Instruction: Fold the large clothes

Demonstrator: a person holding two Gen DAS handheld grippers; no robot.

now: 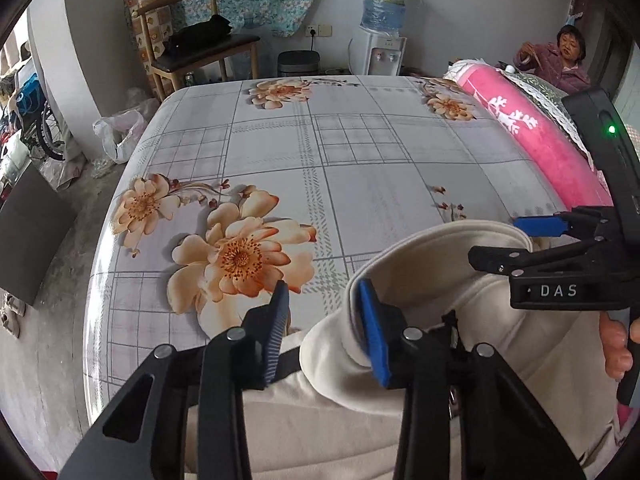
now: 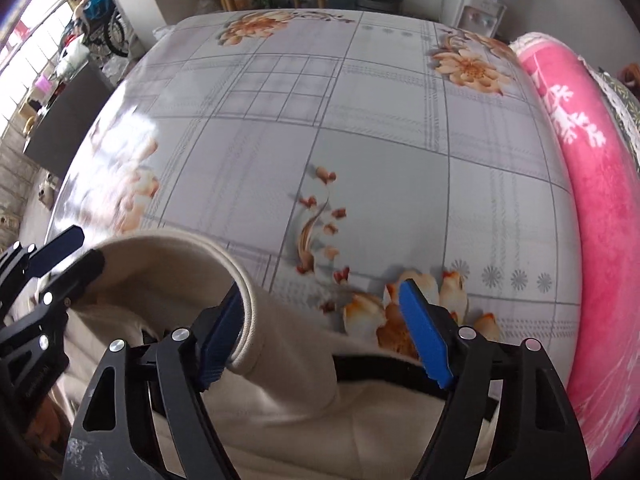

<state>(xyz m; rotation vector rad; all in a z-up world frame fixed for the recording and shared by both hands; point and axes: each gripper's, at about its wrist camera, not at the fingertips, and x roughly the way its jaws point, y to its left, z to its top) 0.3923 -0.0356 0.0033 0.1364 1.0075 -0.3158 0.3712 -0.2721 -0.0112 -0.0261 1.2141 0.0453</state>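
A cream garment (image 1: pixel 420 268) lies bunched at the near edge of the bed, its ribbed round opening standing up. My left gripper (image 1: pixel 326 332) straddles the left rim of that opening. Its right pad sits inside against the rim, and its left pad (image 1: pixel 278 332) stands clear of the cloth, so the jaws are open. My right gripper (image 2: pixel 324 332) straddles the right rim of the garment (image 2: pixel 168 268). One of its pads (image 2: pixel 222 332) is inside the opening and the other hangs free over the sheet. Each gripper shows in the other's view: the right gripper (image 1: pixel 516 242), the left gripper (image 2: pixel 68 258).
The bed carries a grey checked sheet (image 1: pixel 360 152) with orange flowers. A rolled pink blanket (image 1: pixel 532 132) lines its right side. A person (image 1: pixel 568 56) sits behind it. A wooden chair (image 1: pixel 200 48), a bin and a water dispenser (image 1: pixel 380 48) stand by the far wall.
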